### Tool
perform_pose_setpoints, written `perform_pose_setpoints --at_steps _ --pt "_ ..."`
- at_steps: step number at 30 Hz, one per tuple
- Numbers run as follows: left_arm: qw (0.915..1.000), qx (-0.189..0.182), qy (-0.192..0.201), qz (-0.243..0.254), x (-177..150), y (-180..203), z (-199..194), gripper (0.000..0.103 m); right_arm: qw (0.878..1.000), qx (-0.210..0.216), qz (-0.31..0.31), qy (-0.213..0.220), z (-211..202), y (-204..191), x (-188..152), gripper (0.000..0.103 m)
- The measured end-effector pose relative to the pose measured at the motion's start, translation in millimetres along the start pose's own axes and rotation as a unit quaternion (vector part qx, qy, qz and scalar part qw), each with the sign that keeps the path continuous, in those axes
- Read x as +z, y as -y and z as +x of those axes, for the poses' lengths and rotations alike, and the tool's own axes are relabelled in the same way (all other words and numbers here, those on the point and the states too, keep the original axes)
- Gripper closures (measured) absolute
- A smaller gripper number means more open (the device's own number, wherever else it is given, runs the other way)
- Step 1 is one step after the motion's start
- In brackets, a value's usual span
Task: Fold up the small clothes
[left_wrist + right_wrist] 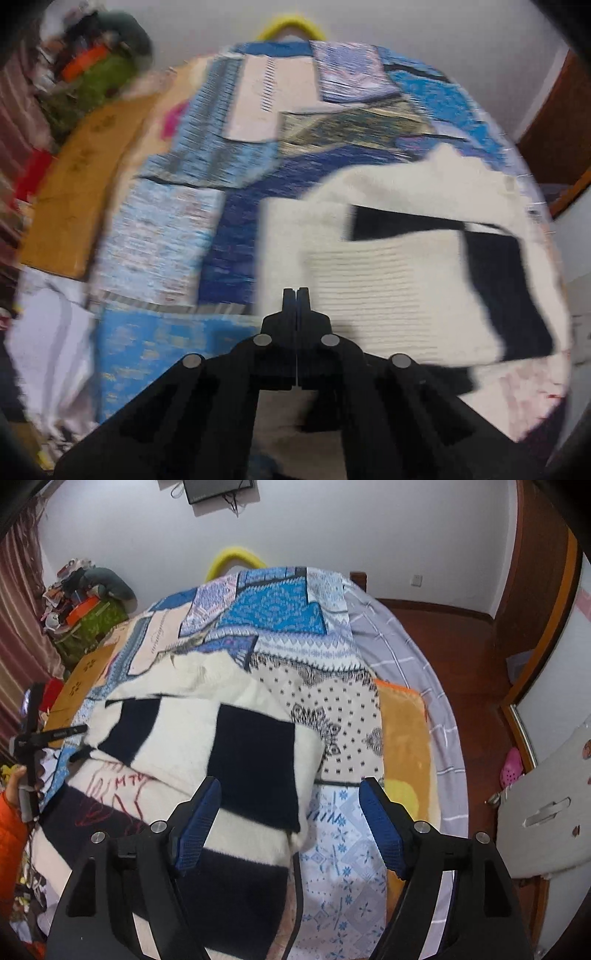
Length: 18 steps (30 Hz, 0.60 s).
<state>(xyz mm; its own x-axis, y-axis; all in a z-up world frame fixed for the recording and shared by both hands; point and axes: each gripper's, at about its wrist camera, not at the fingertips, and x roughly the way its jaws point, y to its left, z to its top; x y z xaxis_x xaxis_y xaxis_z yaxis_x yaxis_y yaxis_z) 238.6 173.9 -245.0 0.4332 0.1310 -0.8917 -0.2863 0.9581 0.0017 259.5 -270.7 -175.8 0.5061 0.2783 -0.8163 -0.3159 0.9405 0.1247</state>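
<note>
- Nearest in the right wrist view, the right gripper (290,821) hangs with its jaws wide apart and nothing pinched; its blue pads (197,825) stand over the near corner of the sweater (236,746) without pressing it.
- In the left wrist view the left gripper (296,301) has its jaws brought fully together. Pale cloth shows just under and behind the fingers, but the blur leaves it unclear whether any fabric is caught between the tips.
- The sweater, a cream knit with dark navy blocks and red stitched lettering, lies spread across the near part of the bed (402,664), on the patchwork quilt (273,616), with one flap already turned over itself.
- By its fuzzy, ribbed look I judge it soft, limp and fairly thick: light to lift, but it will sag and drag, and a single-layer pinch may slip.
- Best hold, in my judgement: the ribbed hem or a folded corner, taking both layers, one gripper at each end of an edge so the fold stays straight.
- Further left, the other handheld gripper and a hand (16,775) in an orange sleeve show at the sweater's far-left edge.
- Beyond, an orange blanket (406,731) lies on the bed's right side, well clear of the sweater.
</note>
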Motion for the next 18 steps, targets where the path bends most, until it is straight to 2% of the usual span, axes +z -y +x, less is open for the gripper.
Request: perform_pose_setpoints --at_steps 1,4,5,7,9,11,15,18 --pt "1.0 0.006 -0.001 0.001 0 -4 0 0.103 1.0 0.002 0.001 -0.004 2 0 -2 0.029" --pt "0.9993 -0.029 -0.024 -0.001 -5 -16 -1 0.101 1.0 0.012 0.007 -0.018 13 2 -8 0.029" --pt "0.9993 -0.031 -0.018 0.002 -9 -18 -6 0.098 1.0 0.014 0.009 -0.025 18 2 -10 0.029" --pt "0.9994 -0.028 -0.013 0.015 -16 -17 -14 0.085 0.999 0.021 0.016 -0.035 27 3 -15 0.029" --pt "0.999 -0.037 -0.013 0.02 -23 -17 -19 0.058 0.998 0.031 0.027 -0.052 40 3 -18 0.029" --pt "0.9989 -0.04 -0.013 0.019 -29 -18 -22 0.046 0.996 0.036 0.036 -0.07 54 4 -22 0.029" --pt "0.9976 -0.058 -0.036 0.012 -42 -20 -19 0.045 0.992 0.043 0.044 -0.108 81 2 -33 0.029" --pt "0.9949 -0.08 -0.062 -0.001 -52 -20 -13 0.04 0.99 0.043 0.041 -0.129 96 -1 -41 0.029"
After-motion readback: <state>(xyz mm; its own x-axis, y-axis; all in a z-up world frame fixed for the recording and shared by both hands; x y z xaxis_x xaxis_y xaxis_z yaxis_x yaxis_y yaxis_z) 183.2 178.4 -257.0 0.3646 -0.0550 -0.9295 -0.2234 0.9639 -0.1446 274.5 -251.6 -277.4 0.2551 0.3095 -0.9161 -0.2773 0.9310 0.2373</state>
